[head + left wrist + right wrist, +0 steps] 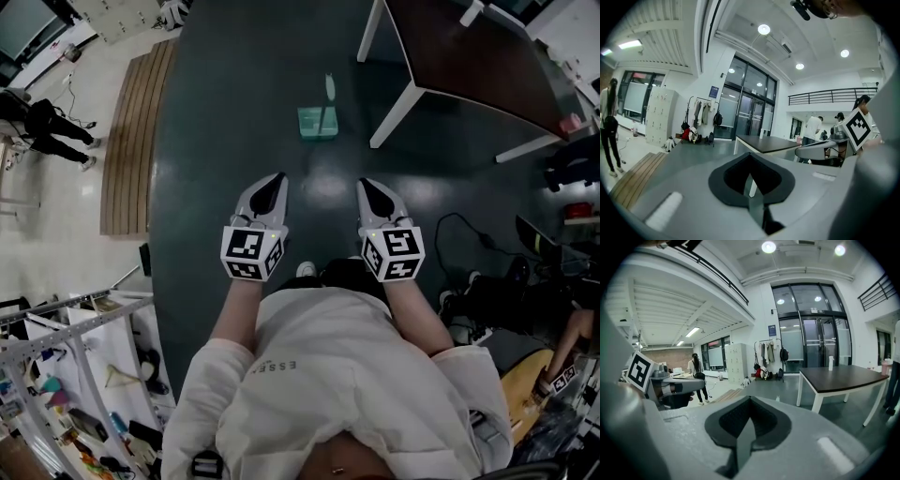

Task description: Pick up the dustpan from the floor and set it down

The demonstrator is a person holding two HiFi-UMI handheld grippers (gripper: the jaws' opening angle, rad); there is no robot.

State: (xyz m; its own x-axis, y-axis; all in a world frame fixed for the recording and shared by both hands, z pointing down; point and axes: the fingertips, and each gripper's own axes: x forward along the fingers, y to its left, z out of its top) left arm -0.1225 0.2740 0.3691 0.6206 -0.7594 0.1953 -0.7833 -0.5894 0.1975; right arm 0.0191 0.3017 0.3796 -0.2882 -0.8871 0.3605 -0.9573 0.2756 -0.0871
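Ahead on floor [234, 141], dustpan [319, 120] small, indistinct; left hand-held gripper [279, 178], right hand-held gripper [366, 184] both closed, empty.

**Open floor ahead, table crowding upper right**

In the head view, bare dark floor [234, 94] runs from frame centre up to the dustpan [317, 122]. A table [469, 56] and its white leg [398, 105] fill the upper right. A slatted platform [131, 141] lines the left edge, and cables [457, 216] trail at right.

Lab hall, lockers [660, 117], glass doors [749, 115], table [469, 56]
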